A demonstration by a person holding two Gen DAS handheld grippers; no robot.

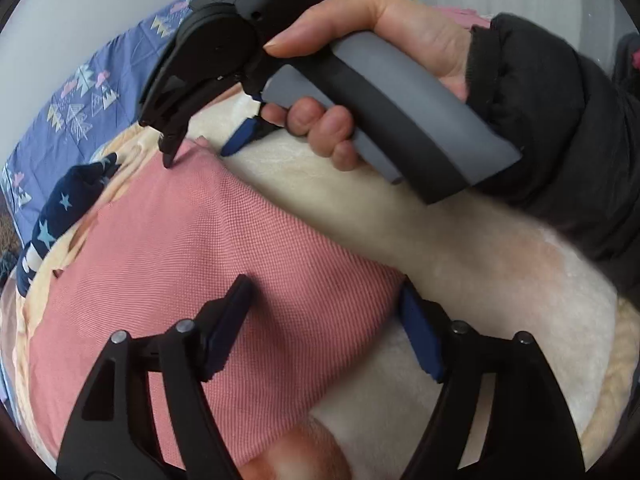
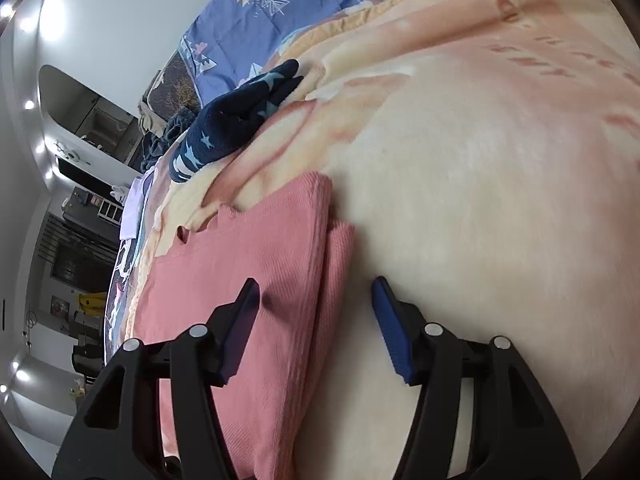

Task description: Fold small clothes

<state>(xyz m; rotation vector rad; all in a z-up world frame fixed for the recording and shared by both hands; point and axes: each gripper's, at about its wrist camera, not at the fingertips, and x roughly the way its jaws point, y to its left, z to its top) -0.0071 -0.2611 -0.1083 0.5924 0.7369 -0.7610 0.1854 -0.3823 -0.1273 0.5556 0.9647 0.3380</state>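
Observation:
A pink knitted cloth (image 1: 192,248) lies folded flat on a cream fleece blanket (image 1: 460,248). My left gripper (image 1: 326,304) hovers open over the cloth's near right edge, one finger above the pink, the other at its border. My right gripper (image 1: 198,156) stands open at the cloth's far corner, its dark fingertip touching down on the pink; a hand (image 1: 400,32) in a black sleeve holds it. In the right wrist view the right gripper (image 2: 316,292) straddles the layered fold edge of the pink cloth (image 2: 248,264), with nothing pinched.
A navy garment with pale stars (image 1: 60,208) (image 2: 236,120) lies bunched on the blanket beyond the pink cloth. A blue quilt with triangle prints (image 1: 80,92) (image 2: 260,12) covers the bed's far side. The bed's edge and a room with shelves (image 2: 80,208) show at the left.

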